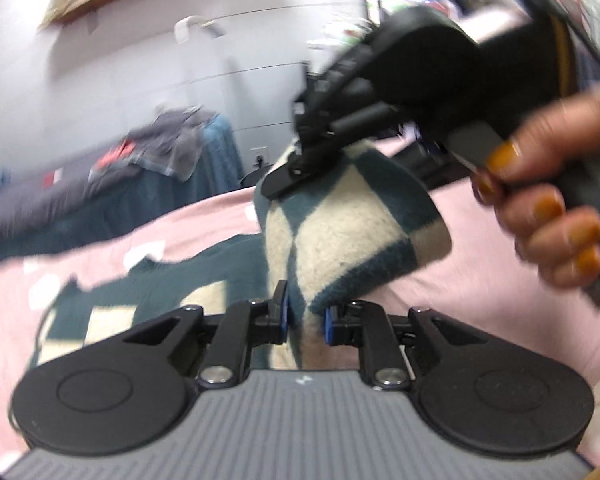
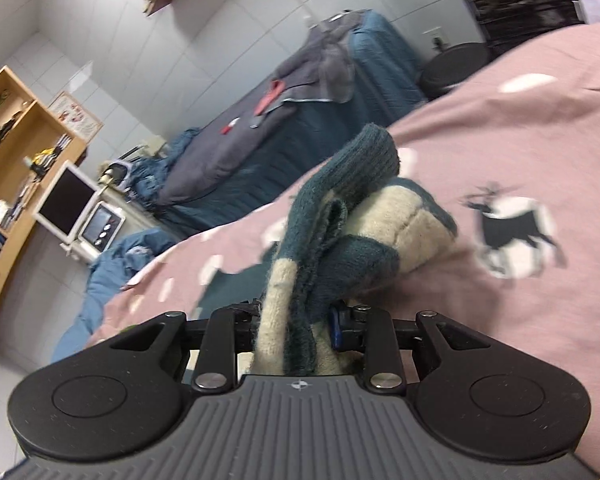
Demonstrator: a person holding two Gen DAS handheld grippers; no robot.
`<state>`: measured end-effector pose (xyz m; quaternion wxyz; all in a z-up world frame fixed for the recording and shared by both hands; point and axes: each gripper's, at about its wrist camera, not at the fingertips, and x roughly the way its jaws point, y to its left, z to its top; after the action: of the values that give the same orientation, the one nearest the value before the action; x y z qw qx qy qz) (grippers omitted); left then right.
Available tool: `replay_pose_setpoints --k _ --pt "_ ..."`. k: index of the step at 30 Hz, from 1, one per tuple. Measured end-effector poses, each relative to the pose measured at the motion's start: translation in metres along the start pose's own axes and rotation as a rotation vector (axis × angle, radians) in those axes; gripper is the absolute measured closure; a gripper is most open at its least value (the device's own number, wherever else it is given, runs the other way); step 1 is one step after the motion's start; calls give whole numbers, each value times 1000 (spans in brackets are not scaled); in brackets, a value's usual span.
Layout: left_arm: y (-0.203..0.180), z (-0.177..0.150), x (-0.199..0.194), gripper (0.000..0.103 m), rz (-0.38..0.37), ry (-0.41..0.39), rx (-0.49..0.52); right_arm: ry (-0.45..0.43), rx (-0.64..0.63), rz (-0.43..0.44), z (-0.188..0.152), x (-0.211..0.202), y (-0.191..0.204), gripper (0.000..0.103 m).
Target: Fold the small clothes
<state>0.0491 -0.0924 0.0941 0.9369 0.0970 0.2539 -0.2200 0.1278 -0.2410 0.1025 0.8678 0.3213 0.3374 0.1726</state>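
Observation:
A small teal and cream checked knit sweater [image 1: 340, 232] lies partly on the pink bedspread [image 1: 480, 288], with one part lifted. My left gripper [image 1: 306, 318] is shut on a fold of its near edge. My right gripper [image 1: 296, 172], held by a hand with orange nails, is shut on the sweater's raised far part. In the right wrist view the right gripper [image 2: 296, 320] pinches bunched teal and cream knit [image 2: 340, 232] above the pink bedspread [image 2: 500, 120].
A second bed with blue and grey bedding [image 2: 260, 152] and piled clothes stands beyond. A wooden shelf unit [image 2: 16, 152] and a white monitor [image 2: 66, 204] are at the left. A black round stool [image 2: 456, 66] stands by the wall.

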Motion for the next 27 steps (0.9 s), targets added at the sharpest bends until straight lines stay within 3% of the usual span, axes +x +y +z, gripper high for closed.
replay_pose_setpoints --k 2,8,13,23,27 --pt "26 1 -6 88 13 -12 -86 13 -13 17 3 14 19 56" --pt "83 -12 -25 88 112 -38 -213 74 -87 61 3 64 75 56" --pt "136 -35 -28 88 107 2 -393 135 -166 22 -15 108 106 57" --pt "181 -68 -29 88 98 19 -525 194 -258 -42 -36 150 128 56" --pt "194 -80 -27 82 81 35 -577 215 -245 -48 -42 164 133 37"
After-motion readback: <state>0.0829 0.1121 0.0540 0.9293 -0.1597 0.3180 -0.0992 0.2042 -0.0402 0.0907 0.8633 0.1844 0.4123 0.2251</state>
